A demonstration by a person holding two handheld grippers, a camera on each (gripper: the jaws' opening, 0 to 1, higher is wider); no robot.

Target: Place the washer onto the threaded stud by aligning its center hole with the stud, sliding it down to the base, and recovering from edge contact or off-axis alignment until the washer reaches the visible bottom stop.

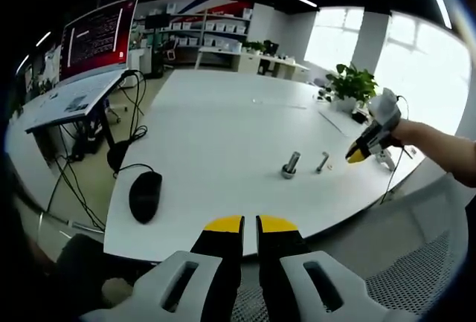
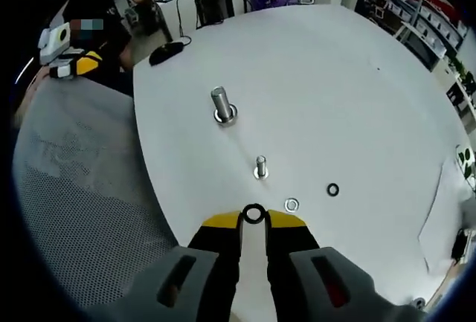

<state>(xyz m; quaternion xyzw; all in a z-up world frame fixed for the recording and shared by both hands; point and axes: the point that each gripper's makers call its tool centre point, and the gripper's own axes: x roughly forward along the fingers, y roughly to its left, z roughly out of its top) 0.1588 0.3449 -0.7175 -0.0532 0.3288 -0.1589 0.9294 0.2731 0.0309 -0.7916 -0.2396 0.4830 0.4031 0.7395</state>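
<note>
A black washer is pinched edge-on between the yellow tips of my right gripper, a little above the white table. Ahead of it a small threaded stud stands upright, and a larger stud stands farther off. In the left gripper view the same two are the large stud and the small stud, with the right gripper hovering just to their right on a person's arm. My left gripper is shut on nothing, held off the table's near edge.
A silver nut and a second black washer lie right of the small stud. A black mouse sits at the table's corner, with cables and a monitor beyond. A grey mesh chair is beside the table edge.
</note>
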